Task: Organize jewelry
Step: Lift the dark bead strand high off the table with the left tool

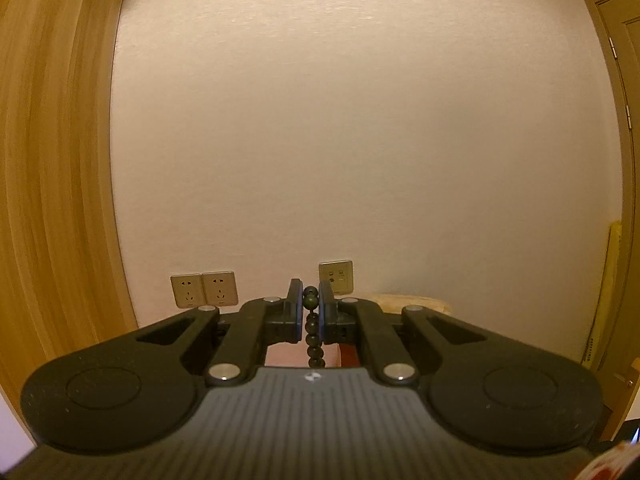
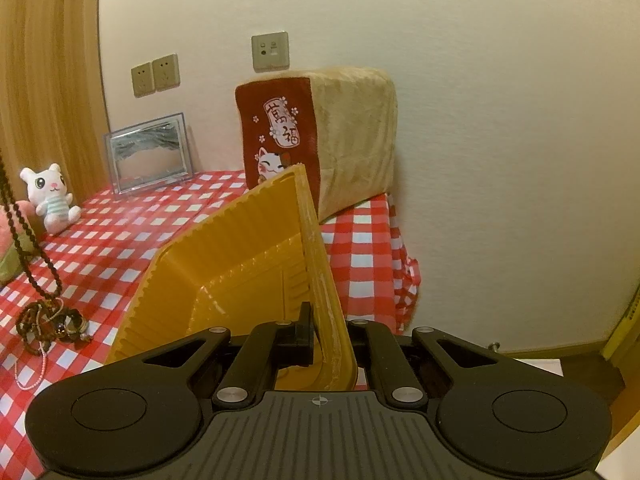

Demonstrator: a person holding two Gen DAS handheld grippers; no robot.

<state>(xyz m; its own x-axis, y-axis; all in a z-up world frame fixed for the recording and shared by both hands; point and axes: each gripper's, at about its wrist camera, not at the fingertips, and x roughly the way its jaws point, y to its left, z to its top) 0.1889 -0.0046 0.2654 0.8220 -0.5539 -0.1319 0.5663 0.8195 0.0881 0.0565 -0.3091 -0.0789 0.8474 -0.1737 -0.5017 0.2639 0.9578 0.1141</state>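
The left gripper (image 1: 311, 305) is clenched on a string of dark round beads (image 1: 312, 330) that hangs below its jaws. The right gripper (image 2: 326, 334) grasps the rim of a tilted yellow plastic tray (image 2: 224, 256); left of it, a jewelry tangle (image 2: 50, 322) lies on the red-checked tablecloth (image 2: 360, 248).

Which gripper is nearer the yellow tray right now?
Right. The right gripper is clamped on the yellow tray's rim, holding it tilted above the table. The left gripper is raised, shut on a bead strand; no tray in its view.
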